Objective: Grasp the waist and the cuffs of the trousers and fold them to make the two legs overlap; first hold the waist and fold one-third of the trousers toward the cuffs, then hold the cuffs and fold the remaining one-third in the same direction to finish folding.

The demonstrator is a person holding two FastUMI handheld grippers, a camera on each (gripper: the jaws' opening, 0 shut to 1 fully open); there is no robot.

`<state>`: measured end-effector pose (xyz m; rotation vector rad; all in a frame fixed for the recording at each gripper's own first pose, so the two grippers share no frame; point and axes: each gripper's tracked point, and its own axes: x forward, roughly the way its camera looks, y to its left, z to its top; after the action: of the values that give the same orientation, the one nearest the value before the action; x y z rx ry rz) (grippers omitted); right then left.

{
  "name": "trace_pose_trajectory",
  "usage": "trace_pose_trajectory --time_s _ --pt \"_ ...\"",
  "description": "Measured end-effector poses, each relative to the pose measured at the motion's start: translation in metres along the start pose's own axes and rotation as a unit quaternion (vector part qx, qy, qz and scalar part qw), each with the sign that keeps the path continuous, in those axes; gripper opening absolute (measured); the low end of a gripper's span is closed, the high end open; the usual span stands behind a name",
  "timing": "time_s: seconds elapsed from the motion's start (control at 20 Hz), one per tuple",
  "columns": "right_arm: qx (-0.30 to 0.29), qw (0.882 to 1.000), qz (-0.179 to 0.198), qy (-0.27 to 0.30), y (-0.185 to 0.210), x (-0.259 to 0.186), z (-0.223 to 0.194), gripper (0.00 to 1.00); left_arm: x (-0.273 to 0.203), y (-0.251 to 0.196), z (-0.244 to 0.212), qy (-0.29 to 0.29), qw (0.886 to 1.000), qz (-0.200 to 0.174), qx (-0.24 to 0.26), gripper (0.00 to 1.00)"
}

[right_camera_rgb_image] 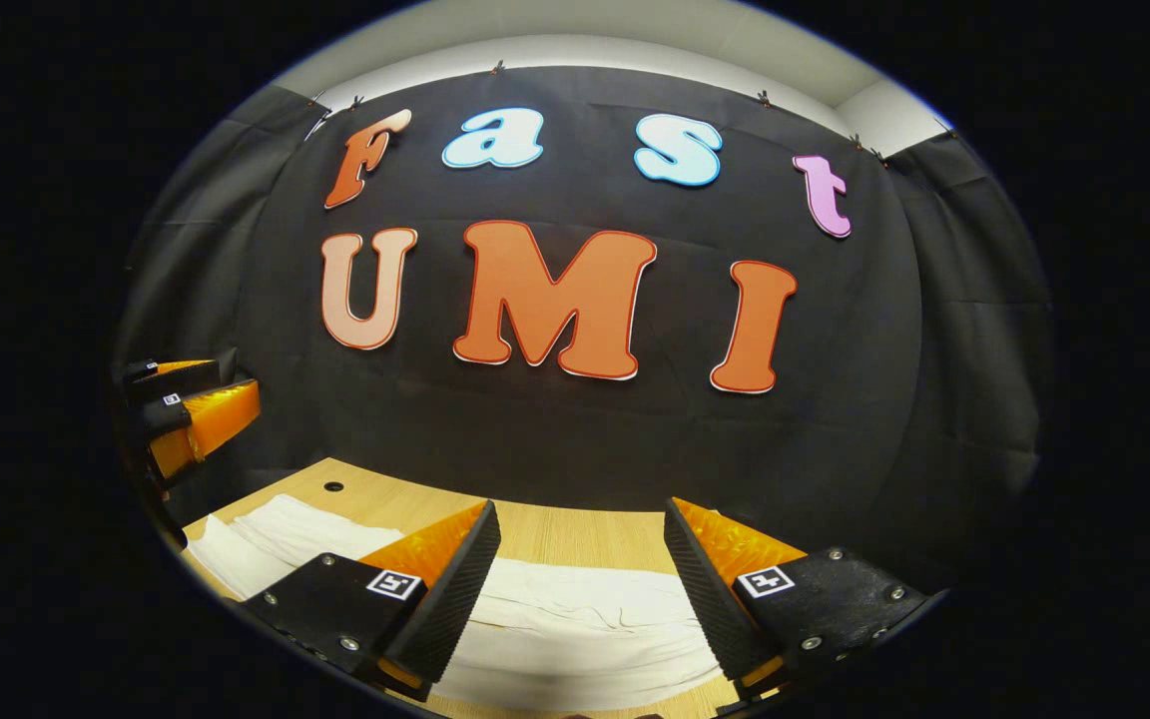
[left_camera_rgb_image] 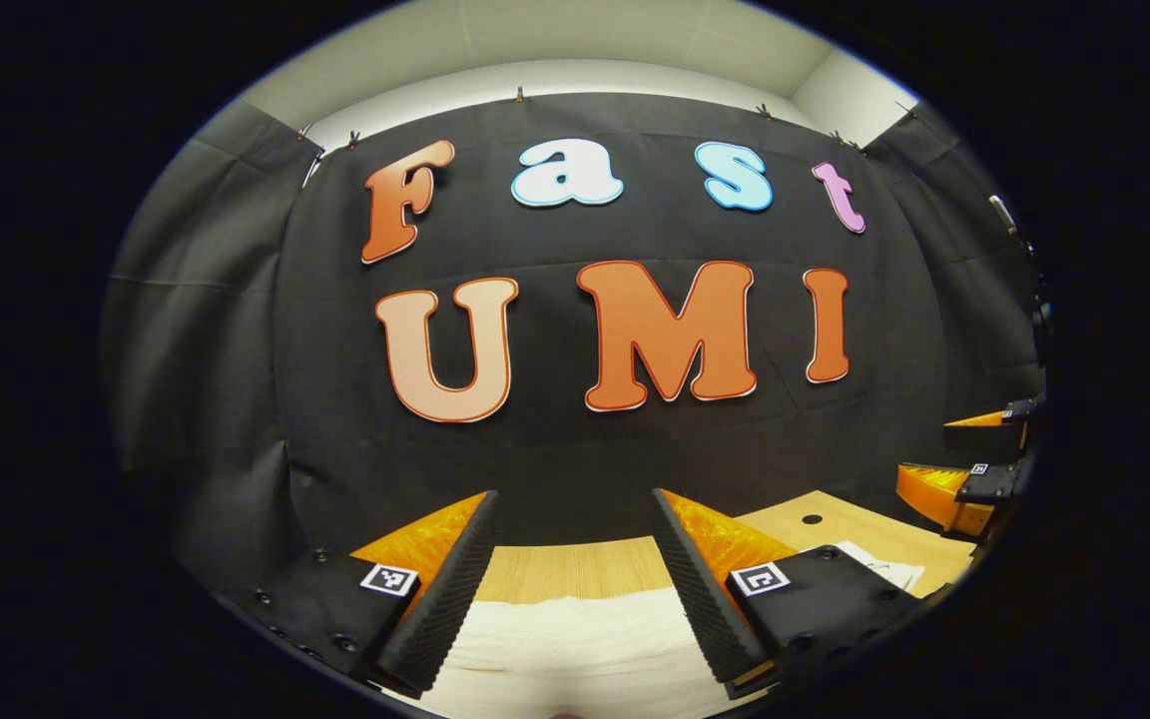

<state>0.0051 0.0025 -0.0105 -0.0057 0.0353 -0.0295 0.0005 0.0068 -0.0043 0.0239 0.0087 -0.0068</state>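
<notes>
two grippers, left gripper (left_camera_rgb_image: 575, 589) and right gripper (right_camera_rgb_image: 575, 589), jaws apart above white trousers (right_camera_rgb_image: 575, 624) on wooden table (right_camera_rgb_image: 575, 534)

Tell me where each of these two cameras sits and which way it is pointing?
Left gripper view: rides on the left claw, looking forward past its two open fingers at the black cloth wall, over white trousers on a wooden table; the right claw shows at the right edge.
Right gripper view: rides on the right claw, fingers open, facing the wall over the trousers; the left claw shows at the left edge.
Shared: wall, table, trousers, each other's claw.
</notes>
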Motion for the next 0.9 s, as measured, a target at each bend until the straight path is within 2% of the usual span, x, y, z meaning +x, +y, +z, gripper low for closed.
trace_pose_trajectory --time_s 0.4,0.9 --pt "-0.007 1.0 -0.025 0.009 0.001 -0.004 -0.003 0.99 -0.002 0.011 0.0 -0.004 1.0 0.007 0.02 1.0" --pt "-0.001 0.998 -0.056 0.04 0.003 -0.018 -0.014 0.99 -0.015 0.025 -0.016 0.008 1.0 -0.004 0.01 1.0"
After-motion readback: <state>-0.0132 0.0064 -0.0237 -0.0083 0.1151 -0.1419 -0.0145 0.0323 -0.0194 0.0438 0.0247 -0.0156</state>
